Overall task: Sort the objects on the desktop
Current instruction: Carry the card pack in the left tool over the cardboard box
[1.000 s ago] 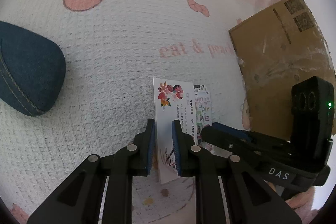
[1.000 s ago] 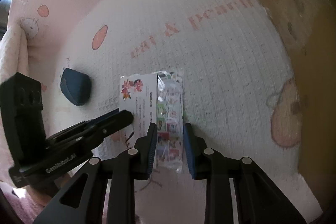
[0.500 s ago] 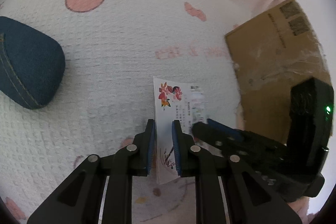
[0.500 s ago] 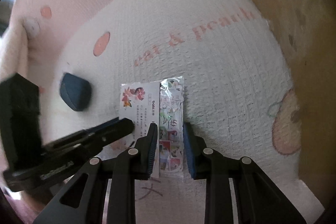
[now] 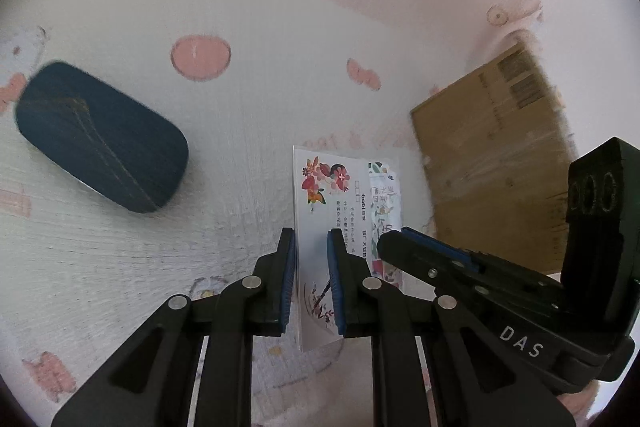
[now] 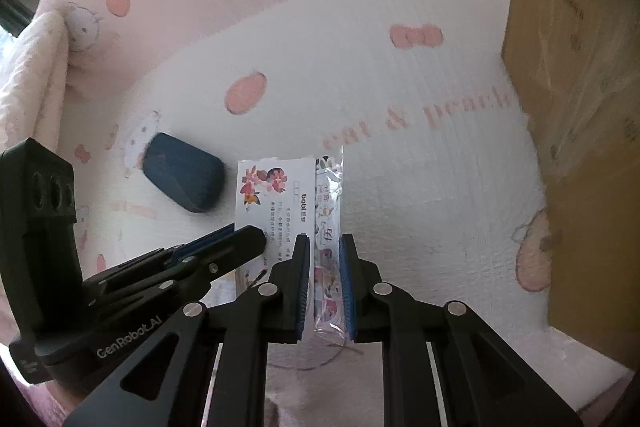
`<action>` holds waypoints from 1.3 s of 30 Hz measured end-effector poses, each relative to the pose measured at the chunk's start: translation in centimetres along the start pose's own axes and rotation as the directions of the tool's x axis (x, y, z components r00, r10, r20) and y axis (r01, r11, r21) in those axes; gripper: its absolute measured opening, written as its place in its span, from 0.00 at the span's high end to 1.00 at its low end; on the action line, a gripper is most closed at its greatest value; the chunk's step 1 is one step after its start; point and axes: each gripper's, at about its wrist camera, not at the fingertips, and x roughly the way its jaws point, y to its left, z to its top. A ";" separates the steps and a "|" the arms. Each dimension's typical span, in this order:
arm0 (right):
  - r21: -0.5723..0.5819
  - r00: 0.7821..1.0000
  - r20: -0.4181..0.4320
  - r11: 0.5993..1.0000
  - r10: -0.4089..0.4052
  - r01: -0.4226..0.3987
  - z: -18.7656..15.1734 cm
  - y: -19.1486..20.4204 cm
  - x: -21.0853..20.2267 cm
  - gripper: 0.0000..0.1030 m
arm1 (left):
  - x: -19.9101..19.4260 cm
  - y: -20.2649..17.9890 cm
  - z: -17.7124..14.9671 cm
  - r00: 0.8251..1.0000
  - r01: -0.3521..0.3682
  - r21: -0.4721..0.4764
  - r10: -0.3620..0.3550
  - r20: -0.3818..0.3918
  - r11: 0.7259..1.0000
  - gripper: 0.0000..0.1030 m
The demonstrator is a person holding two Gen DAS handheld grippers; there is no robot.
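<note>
A white card (image 5: 320, 211) printed with flowers and small text is seen between the fingers of the left tool (image 5: 311, 283), whose blue pads are set close on either side of it; whether the card is clamped or merely straddled cannot be told, since a narrow gap shows beside each pad. Just beside the card, on its right edge, a clear packet of stickers (image 6: 330, 227) is seen between the fingers of the right tool (image 6: 324, 287), likewise nearly closed around it, and a firm grip cannot be confirmed there either. The two tools are held side by side, the right one visible at the lower right of the left wrist view.

A dark blue denim case (image 5: 100, 143) is seen lying on the white, pink-patterned cloth (image 5: 240, 99), well apart to the left of the card. A brown cardboard box (image 5: 492, 147) is seen to the right, near the packet.
</note>
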 end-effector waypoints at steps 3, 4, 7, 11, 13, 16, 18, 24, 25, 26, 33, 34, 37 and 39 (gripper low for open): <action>-0.018 0.999 0.035 1.000 -0.006 0.007 0.3 1.1 -1.6 0.88 | -1.9 -0.7 0.3 0.999 0.002 0.012 -0.003 0.039 1.000 0.83; -0.025 0.999 0.046 1.000 -0.007 0.008 0.4 1.4 -2.1 0.88 | -2.5 -1.0 0.4 0.999 0.002 0.017 -0.003 0.052 1.000 0.83; -0.041 0.996 0.083 0.999 -0.013 0.017 0.5 2.2 -4.0 0.88 | -4.5 -2.3 0.6 0.995 0.001 0.042 -0.005 0.098 0.999 0.83; -0.055 0.991 0.137 0.998 -0.005 0.012 0.7 2.6 -6.6 0.88 | -6.0 -4.5 0.8 0.991 -0.010 0.070 0.001 0.133 0.998 0.83; -0.058 0.988 0.158 0.998 0.004 0.006 0.7 2.6 -7.8 0.88 | -6.7 -5.5 0.8 0.989 -0.016 0.084 0.004 0.151 0.996 0.83; -0.063 0.982 0.189 0.998 0.016 -0.004 0.7 2.5 -9.6 0.88 | -7.8 -7.2 0.9 0.984 -0.026 0.104 0.007 0.178 0.994 0.83; -0.067 0.978 0.209 0.998 0.025 -0.011 0.7 2.4 -10.8 0.88 | -8.6 -8.3 1.0 0.981 -0.032 0.117 0.009 0.195 0.993 0.83; -0.077 0.962 0.268 0.997 0.050 -0.031 1.0 1.2 -14.4 0.88 | -10.4 -12.3 1.2 0.967 -0.045 0.161 0.003 0.254 0.986 0.83; -0.080 0.959 0.280 0.996 0.051 -0.030 1.1 0.9 -15.0 0.88 | -10.6 -13.0 1.3 0.965 -0.045 0.168 0.000 0.262 0.985 0.83; -0.083 0.955 0.291 0.996 0.052 -0.029 1.3 0.6 -15.6 0.88 | -10.5 -13.8 1.6 0.964 -0.042 0.176 -0.006 0.265 0.983 0.83; -0.051 0.938 0.345 0.999 0.003 0.016 2.3 -3.4 -19.0 0.88 | -7.9 -19.3 3.3 0.968 -0.012 0.229 -0.045 0.245 0.973 0.83; -0.040 0.937 0.350 0.999 -0.009 0.024 2.4 -4.2 -19.4 0.88 | -7.3 -20.1 3.4 0.970 -0.005 0.241 -0.054 0.236 0.970 0.83; -0.004 0.931 0.362 0.998 -0.050 0.055 2.8 -6.9 -20.6 0.88 | -5.3 -22.9 3.6 0.976 0.019 0.279 -0.078 0.203 0.960 0.83; 0.036 0.928 0.364 0.997 -0.074 0.065 2.8 -9.1 -21.4 0.88 | -4.0 -24.7 3.7 0.979 0.041 0.298 -0.097 0.177 0.954 0.83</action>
